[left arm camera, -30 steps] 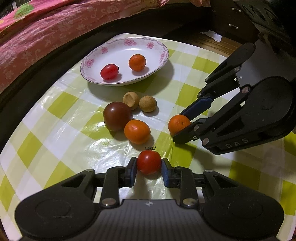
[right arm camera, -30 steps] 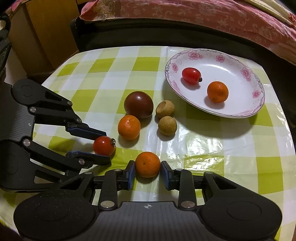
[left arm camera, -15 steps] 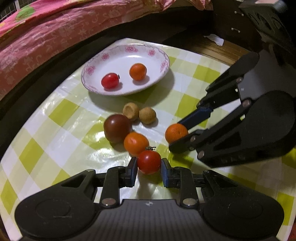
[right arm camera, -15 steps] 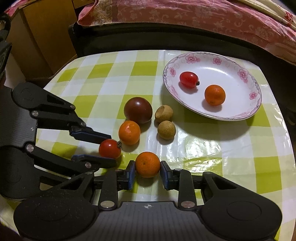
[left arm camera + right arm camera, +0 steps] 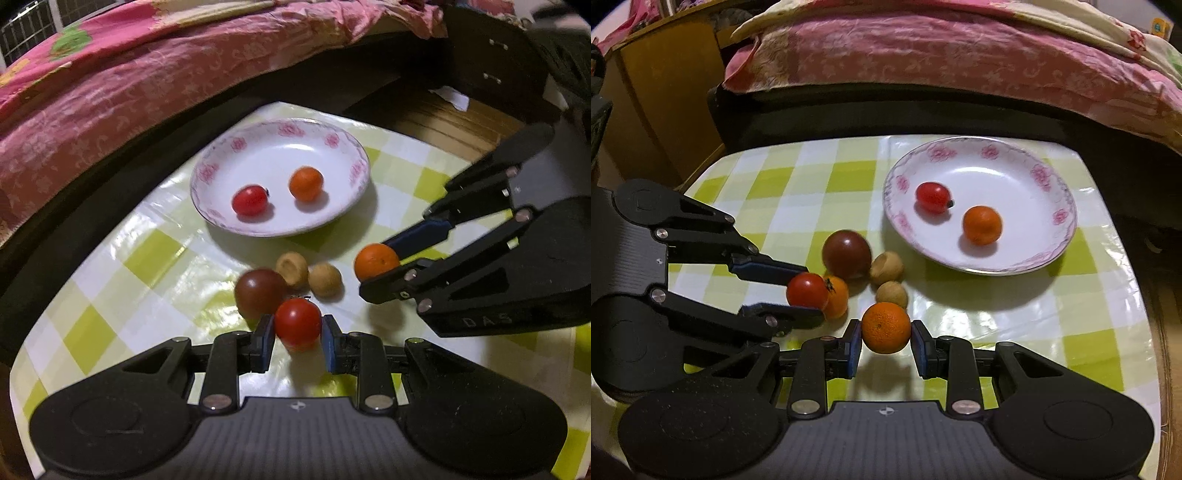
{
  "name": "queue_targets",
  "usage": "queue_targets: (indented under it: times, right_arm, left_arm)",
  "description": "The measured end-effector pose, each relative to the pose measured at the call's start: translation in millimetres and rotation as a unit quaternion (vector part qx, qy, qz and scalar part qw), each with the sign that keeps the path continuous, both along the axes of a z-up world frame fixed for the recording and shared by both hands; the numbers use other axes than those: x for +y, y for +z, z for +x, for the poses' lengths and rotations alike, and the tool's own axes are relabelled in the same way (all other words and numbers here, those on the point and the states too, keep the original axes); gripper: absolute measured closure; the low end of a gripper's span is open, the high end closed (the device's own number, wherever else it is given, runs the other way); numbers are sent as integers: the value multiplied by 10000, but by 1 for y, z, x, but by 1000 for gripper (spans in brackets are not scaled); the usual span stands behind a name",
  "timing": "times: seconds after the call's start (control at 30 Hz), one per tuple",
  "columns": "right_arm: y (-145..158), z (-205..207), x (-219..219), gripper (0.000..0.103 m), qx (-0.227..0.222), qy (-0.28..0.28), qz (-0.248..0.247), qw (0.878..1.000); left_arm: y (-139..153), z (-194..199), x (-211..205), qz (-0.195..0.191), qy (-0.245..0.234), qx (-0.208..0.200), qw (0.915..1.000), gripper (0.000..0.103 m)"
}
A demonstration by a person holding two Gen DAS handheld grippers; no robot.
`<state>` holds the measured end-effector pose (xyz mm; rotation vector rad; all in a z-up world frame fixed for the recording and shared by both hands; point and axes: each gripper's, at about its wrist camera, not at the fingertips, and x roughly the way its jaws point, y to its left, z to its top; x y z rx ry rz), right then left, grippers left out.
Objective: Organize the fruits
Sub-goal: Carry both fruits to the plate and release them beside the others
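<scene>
Black linkage grippers [image 5: 297, 341]; blue-padded jaws; silver screws

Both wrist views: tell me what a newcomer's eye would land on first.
The two grippers stand out: the left gripper clamps a red tomato, the right gripper a small orange, both near the camera. Behind sits a floral plate holding another tomato and orange.

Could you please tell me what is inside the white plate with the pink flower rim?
The white floral plate holds one small red tomato and one small orange citrus fruit, lying apart. Nothing else shows; the spots beneath them are covered.
</scene>
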<state>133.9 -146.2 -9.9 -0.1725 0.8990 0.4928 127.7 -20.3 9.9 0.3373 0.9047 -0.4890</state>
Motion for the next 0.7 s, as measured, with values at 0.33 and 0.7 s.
queue_targets:
  times: [0.33, 0.7]
  right_arm:
    - [12, 12, -5, 78, -140, -235, 137, 9995]
    - [14, 34, -15, 78, -331, -640, 165, 9973]
  left_arm:
    - [9, 22, 4, -106, 292, -144, 9994, 68]
    - [13, 43, -4, -180, 446, -230, 9986, 68]
